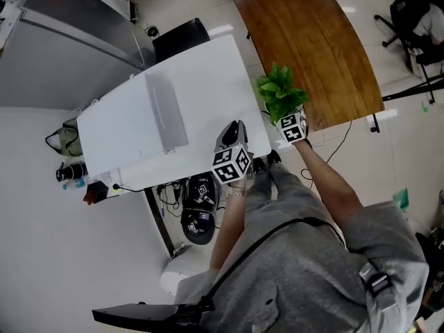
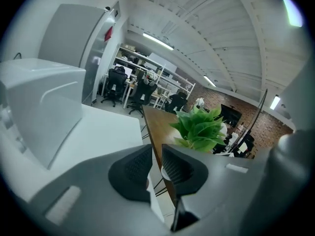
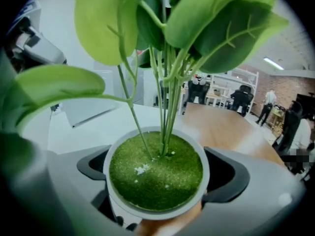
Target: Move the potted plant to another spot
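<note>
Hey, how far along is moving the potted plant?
Done: the right gripper is clamped on the potted plant by its pot. In hand: the plant is at the wooden table's near edge, beside the white table; whether it's lifted is unclear. Left: carry it, set it down, release. The left gripper is empty.

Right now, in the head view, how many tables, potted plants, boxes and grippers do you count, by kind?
Tables: 2, white table and wooden table
Potted plants: 1, potted plant
Boxes: 1, white box
Grippers: 2, left gripper and right gripper
Total: 6
</note>
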Demonstrator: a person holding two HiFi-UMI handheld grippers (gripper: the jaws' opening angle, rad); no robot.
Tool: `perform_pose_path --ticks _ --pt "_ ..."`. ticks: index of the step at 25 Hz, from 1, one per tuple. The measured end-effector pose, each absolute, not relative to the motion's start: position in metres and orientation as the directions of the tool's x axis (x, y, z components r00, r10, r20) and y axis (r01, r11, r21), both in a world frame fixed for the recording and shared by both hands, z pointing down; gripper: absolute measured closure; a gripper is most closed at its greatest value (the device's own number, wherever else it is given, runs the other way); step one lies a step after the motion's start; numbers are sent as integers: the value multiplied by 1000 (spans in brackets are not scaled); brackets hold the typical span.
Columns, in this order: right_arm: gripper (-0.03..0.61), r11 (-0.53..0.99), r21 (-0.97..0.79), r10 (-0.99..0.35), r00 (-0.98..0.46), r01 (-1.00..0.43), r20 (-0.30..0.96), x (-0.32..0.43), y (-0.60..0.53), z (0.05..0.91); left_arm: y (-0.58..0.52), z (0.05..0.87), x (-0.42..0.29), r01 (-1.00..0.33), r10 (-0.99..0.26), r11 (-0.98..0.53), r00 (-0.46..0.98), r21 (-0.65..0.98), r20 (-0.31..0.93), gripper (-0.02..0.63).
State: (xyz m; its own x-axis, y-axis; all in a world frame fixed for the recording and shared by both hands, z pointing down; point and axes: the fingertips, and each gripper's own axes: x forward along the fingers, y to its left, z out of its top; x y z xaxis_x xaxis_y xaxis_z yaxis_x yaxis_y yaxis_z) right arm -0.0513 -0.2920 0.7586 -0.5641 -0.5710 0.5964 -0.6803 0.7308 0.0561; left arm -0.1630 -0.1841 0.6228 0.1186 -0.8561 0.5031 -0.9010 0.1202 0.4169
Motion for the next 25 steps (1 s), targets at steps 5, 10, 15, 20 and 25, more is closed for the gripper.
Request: perform_pose_path --ticks 5,10,15,20,25 --pt "9 609 88 -651 -434 -788 623 46 -334 775 -215 621 -115 -913 -836 10 215 407 505 537" --pt "9 566 94 -677 -396 -819 620 87 -355 796 -214 626 -88 -919 -805 -44 265 391 531 537" --pt "8 543 49 -718 -433 -838 545 91 -365 802 -204 638 -89 -928 -784 -36 257 372 564 537" --pt "0 552 56 -708 -432 -832 559 94 -362 805 -199 635 -97 -934 -788 -18 233 356 570 545" --pt "-5 565 40 -710 -460 -824 533 90 -353 787 -202 626 -103 -937 -802 -10 217 350 557 546"
